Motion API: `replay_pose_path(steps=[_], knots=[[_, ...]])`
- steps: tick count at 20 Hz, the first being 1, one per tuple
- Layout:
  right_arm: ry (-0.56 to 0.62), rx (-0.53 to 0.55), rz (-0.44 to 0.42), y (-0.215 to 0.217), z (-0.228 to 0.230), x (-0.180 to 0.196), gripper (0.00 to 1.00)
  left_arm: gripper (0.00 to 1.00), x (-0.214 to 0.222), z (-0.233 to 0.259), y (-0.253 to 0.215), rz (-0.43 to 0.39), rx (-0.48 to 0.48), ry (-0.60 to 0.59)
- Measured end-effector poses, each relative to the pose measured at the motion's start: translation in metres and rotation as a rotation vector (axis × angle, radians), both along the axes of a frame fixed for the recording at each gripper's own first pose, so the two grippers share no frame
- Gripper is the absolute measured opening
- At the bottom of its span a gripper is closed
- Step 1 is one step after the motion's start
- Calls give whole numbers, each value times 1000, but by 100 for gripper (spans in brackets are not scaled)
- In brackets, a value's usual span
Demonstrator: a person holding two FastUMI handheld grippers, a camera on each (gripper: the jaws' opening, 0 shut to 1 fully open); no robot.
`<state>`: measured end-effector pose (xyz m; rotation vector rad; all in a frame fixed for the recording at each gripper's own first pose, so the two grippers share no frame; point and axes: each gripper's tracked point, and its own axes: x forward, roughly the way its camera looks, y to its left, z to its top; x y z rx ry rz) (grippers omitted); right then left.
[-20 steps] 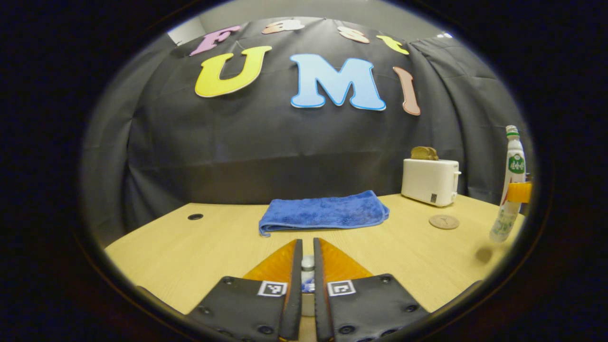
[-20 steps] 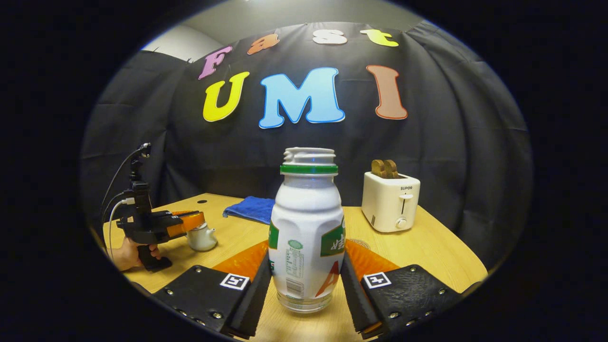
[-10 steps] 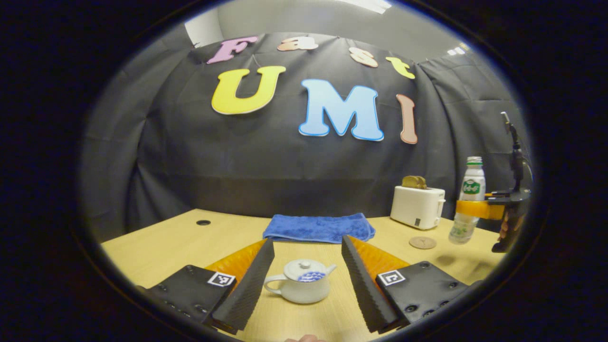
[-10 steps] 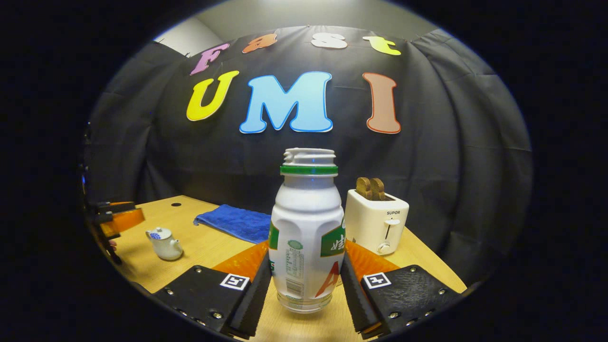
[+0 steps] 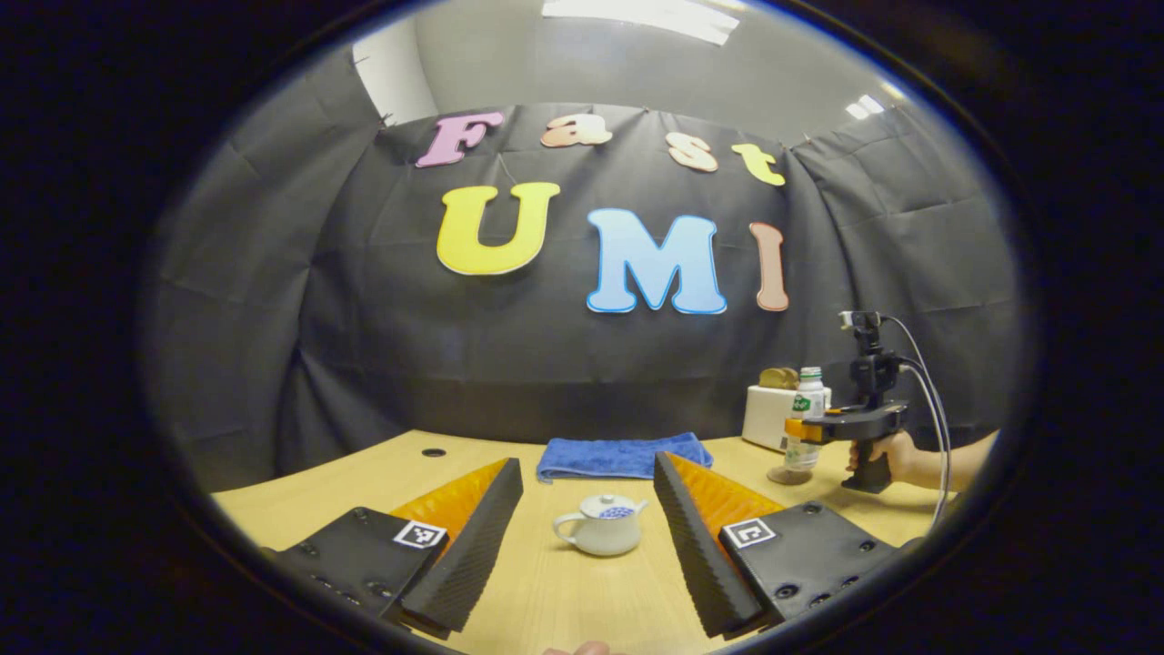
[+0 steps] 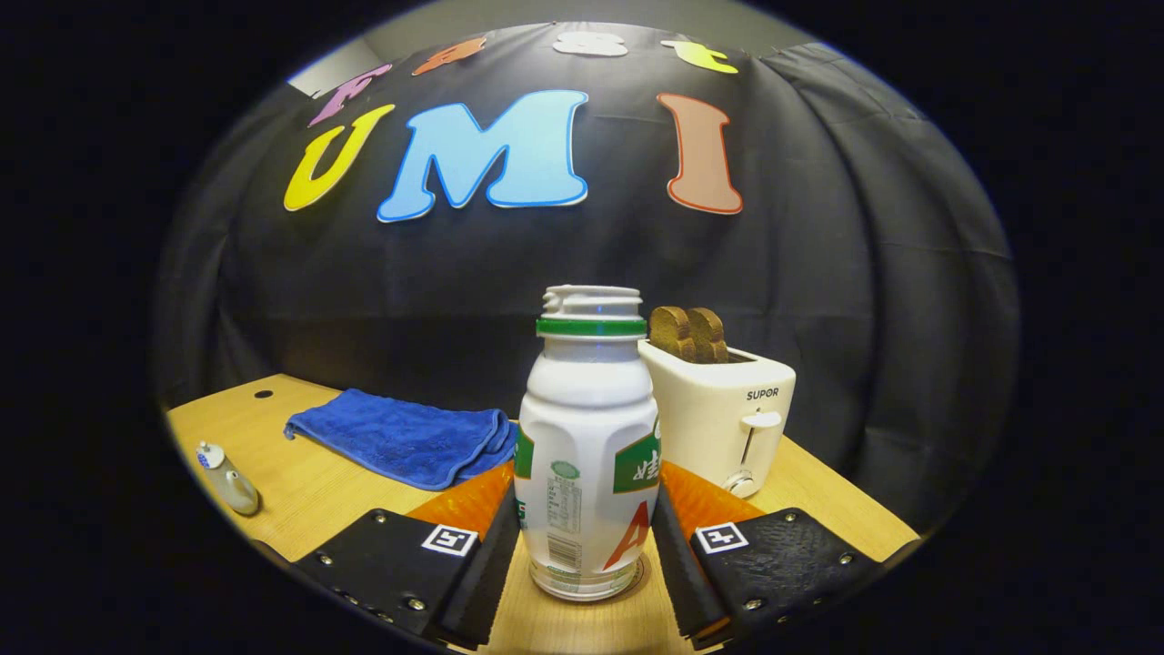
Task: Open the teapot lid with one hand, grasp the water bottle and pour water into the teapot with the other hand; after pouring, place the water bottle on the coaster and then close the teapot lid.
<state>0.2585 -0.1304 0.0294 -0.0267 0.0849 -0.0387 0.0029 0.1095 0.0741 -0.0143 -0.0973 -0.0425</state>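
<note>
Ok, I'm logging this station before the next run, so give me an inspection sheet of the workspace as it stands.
Surface: wooden table, with a round hole near its far left.
Job's things: teapot with its lid on, standing between the open fingers; water bottle uncapped and upright on the coaster.
Clutter: blue towel; toaster with two slices in it.
Grippers: left gripper open, touching nothing; right gripper shut on the water bottle.
Cables: two run from the right gripper's handle, seen in the left gripper view.
Surroundings: black cloth wall; ceiling lights above.
</note>
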Motion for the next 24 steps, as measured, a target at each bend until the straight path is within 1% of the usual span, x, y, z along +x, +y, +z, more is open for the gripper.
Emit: replay_pose_path(steps=[2, 5, 6, 7, 9, 12, 14, 15, 16, 18, 20, 23, 24], knots=[[0, -1, -25, -4, -7, 7, 72, 97, -7, -1, -3, 4, 37, -18], [32, 8, -16, 1, -22, 12, 72, 97, -8, -1, -16, -29, 21, -21], [28, 12, -15, 1, -21, 10, 72, 97, -7, -2, -18, -32, 23, -18], [30, 18, -31, -2, -21, 12, 72, 96, -7, -4, -21, -37, 29, -10], [25, 23, -29, -3, -21, 10, 72, 97, -7, -6, -26, -44, 42, 1], [19, 19, -27, -2, -23, 12, 72, 97, -7, -7, -30, -56, 35, -2], [18, -10, -24, -1, -21, 11, 77, 96, -4, -7, -33, -57, 34, 1], [14, -20, -18, -1, -19, 8, 84, 96, -4, -7, -34, -55, 37, 3], [10, -30, -20, 0, -16, 4, 95, 96, -4, -9, -34, -56, 35, 2], [-13, -39, -21, 0, -5, -5, 98, 97, -4, -9, -41, -70, 21, 5], [-41, -35, -16, 1, 9, -21, 98, 97, -3, -12, -48, -81, 21, 13], [-85, -7, 19, 8, 29, -61, 98, 97, -4, -15, -61, -98, 29, 16], [-100, 5, 15, 7, 33, -80, 98, 97, -3, -19, -66, -104, 29, 19]])
